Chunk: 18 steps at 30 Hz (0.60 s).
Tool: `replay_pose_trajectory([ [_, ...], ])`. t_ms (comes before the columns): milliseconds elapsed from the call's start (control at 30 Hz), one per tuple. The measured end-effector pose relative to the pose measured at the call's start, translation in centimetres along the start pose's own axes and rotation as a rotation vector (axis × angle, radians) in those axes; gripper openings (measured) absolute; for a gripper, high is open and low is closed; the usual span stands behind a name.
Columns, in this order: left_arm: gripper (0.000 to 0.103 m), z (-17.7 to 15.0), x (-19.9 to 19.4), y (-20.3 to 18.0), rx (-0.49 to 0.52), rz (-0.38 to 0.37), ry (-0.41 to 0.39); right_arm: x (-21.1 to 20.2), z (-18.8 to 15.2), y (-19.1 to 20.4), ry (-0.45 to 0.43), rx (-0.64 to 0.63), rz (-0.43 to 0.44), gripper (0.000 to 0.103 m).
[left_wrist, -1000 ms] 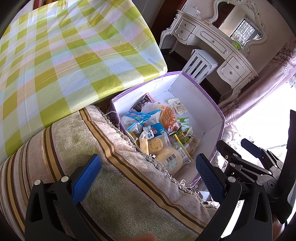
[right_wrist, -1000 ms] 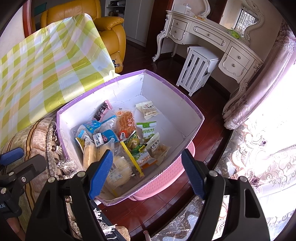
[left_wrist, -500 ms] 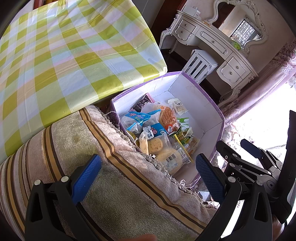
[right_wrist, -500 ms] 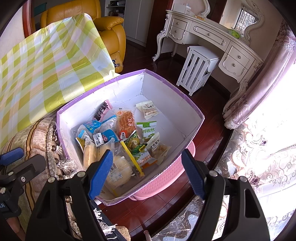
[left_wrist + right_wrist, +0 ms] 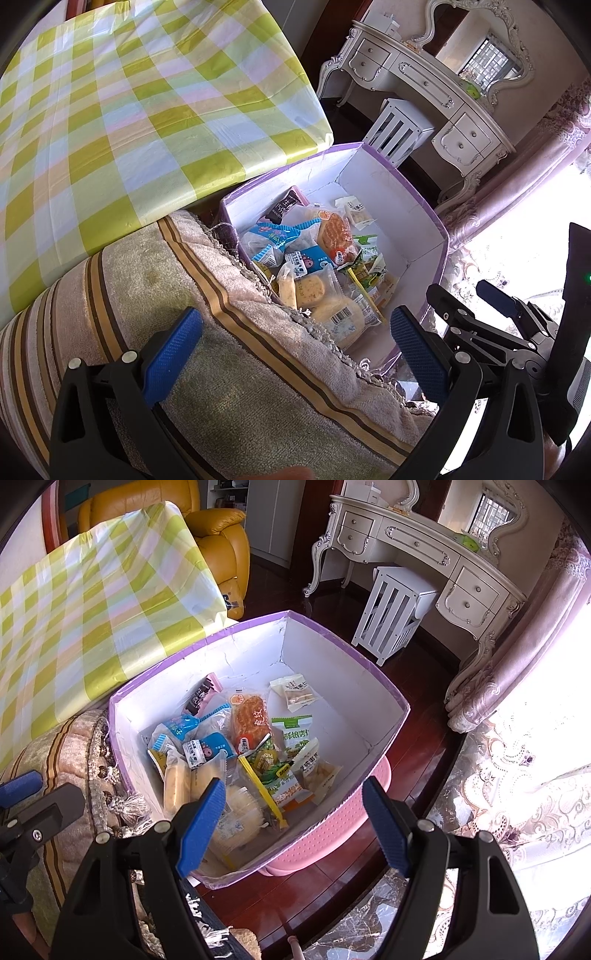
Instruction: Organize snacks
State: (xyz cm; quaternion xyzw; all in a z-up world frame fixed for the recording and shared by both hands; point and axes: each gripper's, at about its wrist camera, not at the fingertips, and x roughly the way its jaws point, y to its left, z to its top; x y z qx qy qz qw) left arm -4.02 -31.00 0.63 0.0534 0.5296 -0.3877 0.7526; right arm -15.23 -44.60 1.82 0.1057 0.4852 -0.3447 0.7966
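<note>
Under the box [image 5: 369, 686], only the right view shows a pink basket [image 5: 321, 843].

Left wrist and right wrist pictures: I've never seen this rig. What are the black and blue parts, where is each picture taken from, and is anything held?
No robot: a person carries a hand-held gripper in each hand, with a fisheye camera looking along its jaws. The black arms with blue pads are the left gripper and right gripper. Both stand open, holding nothing. The left view looks over a striped towel-like cover; the right looks straight into a purple-edged box of packaged snacks, resting on a pink basket. Beside the box is a checked tablecloth.
</note>
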Motion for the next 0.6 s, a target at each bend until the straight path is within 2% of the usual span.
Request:
replay_pose_trajectory([
  [300, 0.099, 0.1, 0.2, -0.6, 0.037, 0.029, -0.006, 0.1, 0.0, 0.2, 0.007, -0.009, -0.014, 0.076],
  [400, 0.099, 0.2, 0.0, -0.4, 0.025, 0.012, -0.011, 0.0, 0.1, 0.5, 0.000, -0.019, -0.011, 0.076],
  [500, 0.099, 0.4, -1.3, 0.5, 0.002, -0.042, -0.035, -0.8, 0.4, 1.1, -0.036, -0.028, 0.005, 0.078],
  [533, 0.099, 0.3, -2.1, 1.1, -0.009, -0.034, -0.052, -1.0, 0.7, 1.5, -0.046, -0.034, 0.014, 0.078],
  [600, 0.099, 0.1, -3.9, 2.7, -0.030, 0.031, -0.099, -1.6, 1.3, 2.6, -0.062, -0.045, 0.052, 0.078],
])
